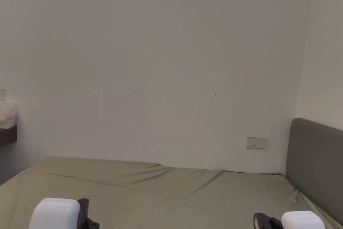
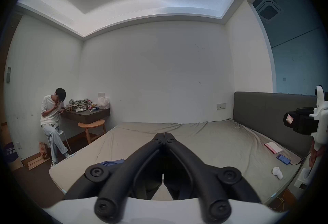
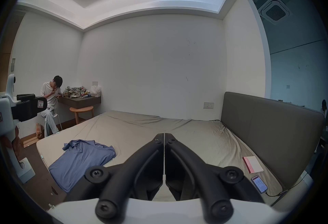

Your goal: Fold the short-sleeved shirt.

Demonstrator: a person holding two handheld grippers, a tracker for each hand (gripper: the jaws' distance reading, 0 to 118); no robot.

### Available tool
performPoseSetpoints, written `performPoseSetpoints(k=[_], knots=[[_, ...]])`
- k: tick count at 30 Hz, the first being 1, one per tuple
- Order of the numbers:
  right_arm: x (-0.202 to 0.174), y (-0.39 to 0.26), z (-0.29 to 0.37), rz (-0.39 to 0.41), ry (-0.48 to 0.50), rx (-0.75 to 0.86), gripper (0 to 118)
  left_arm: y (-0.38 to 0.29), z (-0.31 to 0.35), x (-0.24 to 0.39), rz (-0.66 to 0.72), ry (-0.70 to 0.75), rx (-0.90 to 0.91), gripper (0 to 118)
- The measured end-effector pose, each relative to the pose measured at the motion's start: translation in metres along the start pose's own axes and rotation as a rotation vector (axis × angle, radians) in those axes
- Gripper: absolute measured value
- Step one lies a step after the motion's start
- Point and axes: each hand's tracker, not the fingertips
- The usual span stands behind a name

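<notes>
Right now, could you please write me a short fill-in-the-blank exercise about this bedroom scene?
1. The short-sleeved shirt lying on the bed is ____ in colour.
2. The left tongs and the right tongs both have their jaws ____.
3. The phone lies near the grey headboard, with a ____ plugged into it.
4. Beside the phone lies a notebook with a ____ spine.

Missing words: blue; shut; cable; pink
</notes>
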Motion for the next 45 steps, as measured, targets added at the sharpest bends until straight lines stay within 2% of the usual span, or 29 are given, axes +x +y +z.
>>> performPoseSetpoints(k=[25,42,45], knots=[[-0.003,0.000,-0.010,0.003,0.013,-0.007,10,-0.003,-0.008,-0.008,0.003,-0.001,-0.024,1],[-0.004,-0.009,-0.042,0.004,0.020,-0.033,10,-0.017,-0.041,-0.010,0.017,0.007,-0.061,1],[-0.005,-0.018,-0.050,0.008,0.027,-0.054,10,-0.035,-0.059,-0.023,0.049,0.029,-0.120,7]])
